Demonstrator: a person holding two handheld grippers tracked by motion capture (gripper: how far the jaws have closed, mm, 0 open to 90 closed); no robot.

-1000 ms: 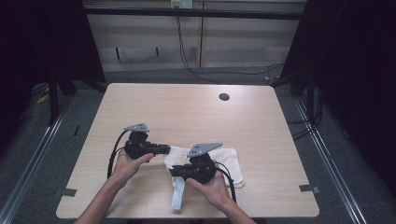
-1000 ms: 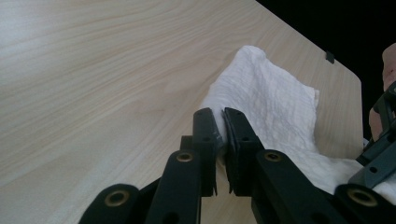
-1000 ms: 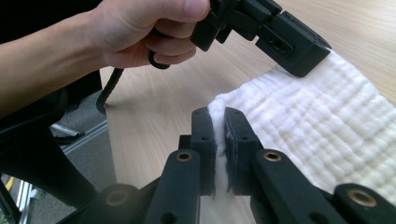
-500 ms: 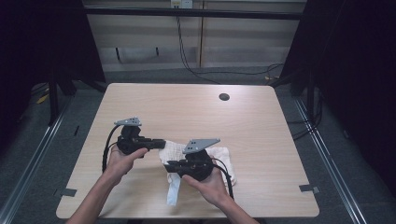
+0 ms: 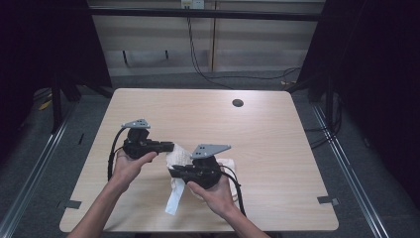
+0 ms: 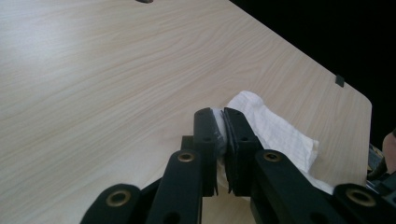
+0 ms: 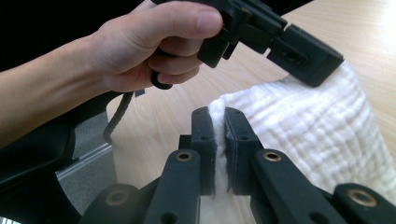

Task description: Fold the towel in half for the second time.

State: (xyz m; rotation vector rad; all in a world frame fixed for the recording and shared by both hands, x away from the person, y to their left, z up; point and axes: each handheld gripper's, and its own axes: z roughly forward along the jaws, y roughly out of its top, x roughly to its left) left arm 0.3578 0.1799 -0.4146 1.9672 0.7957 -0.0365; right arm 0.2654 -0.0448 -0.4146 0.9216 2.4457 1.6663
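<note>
Here both claws are clamped on the same white cloth (image 5: 179,161), each with its jaws nearly closed and a fold of fabric pinched between the pads. In the high view the left claw (image 5: 171,147) points toward the right side of the counter (image 5: 277,144) and bites the cloth at its upper left corner, while the right claw (image 5: 173,172) points back toward the left and grips the fabric just below that. The two tips sit near each other, the left one slightly farther from the person.

The cloth is partly lifted between them. Its bulk lies bunched under and behind the right claw, and a narrow strip hangs down and toward the person's edge of the counter — its long axis runs roughly from the claws toward that near edge, leaning a little to the left.

In the left gripper view the cloth (image 6: 275,133) trails off to the right past the left claw (image 6: 223,116), with bare wood on the other side. In the right gripper view the waffle-textured cloth (image 7: 317,135) spreads to the right of the right claw (image 7: 217,116), and the left hand (image 7: 154,51) holds its own claw just above — touching the cloth's top edge.
</note>
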